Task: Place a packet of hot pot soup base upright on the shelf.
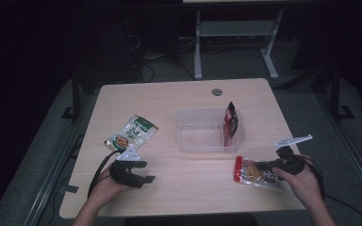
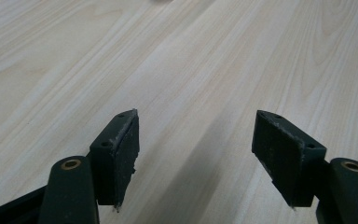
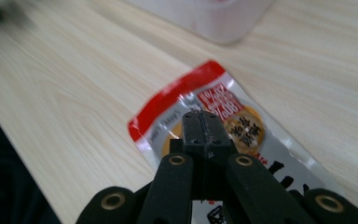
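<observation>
The right gripper (image 1: pixel 264 165), jaws pressed together, is hovering over the red-edged packet (image 1: pixel 257 173) at the lower right of the high view. Whether it is pinching the foil cannot be told. The packet's long axis is running left-right there, with the bin (image 1: pixel 202 129) up-left. The left gripper (image 1: pixel 139 172), jaws spread and empty, is sitting far left.

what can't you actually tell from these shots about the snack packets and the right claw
- Red-and-silver snack packet, right claw view: its near end is covered by the right claw; whether the shut jaws pinch the film is unclear.
- Same packet, high view: print too small to read.
- Dark red packet in the clear plastic container: label too small and dim.
- Green-and-white packet: text unreadable.
</observation>
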Available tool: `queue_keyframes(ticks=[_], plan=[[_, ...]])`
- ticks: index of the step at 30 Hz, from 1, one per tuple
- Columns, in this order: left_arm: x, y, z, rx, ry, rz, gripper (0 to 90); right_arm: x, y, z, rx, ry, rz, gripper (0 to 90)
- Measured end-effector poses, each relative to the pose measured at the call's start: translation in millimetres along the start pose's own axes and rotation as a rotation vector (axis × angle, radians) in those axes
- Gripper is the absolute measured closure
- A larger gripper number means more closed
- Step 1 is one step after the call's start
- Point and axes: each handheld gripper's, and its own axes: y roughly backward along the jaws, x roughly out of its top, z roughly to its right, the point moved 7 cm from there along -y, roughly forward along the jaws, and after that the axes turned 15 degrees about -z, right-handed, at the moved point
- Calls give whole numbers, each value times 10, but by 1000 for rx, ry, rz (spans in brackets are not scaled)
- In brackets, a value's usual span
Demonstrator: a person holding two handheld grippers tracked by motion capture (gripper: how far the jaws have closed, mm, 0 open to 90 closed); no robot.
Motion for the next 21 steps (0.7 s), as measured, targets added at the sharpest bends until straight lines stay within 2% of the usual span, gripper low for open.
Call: queue_keyframes(ticks=[10, 13, 14, 17, 18, 21], plan=[[-1, -14, 6, 1, -4, -1, 316, -50, -178, 94, -52, -16, -87, 900], [-7, -23, 15, -3, -4, -14, 316, -57, -222, 87, -49, -32, -113, 900], [-1, -32, 23, -6, 4, -10, 317, -54, -236, 97, -50, -25, -114, 900], [0, -46, 18, 0, -16, -25, 316, -51, -272, 93, -53, -28, -131, 900], [5, -56, 29, -6, -7, -21, 317, -48, -280, 91, -55, -24, -140, 900], [6, -65, 34, -4, -15, -31, 316, -23, -306, 73, -69, -5, -151, 900]])
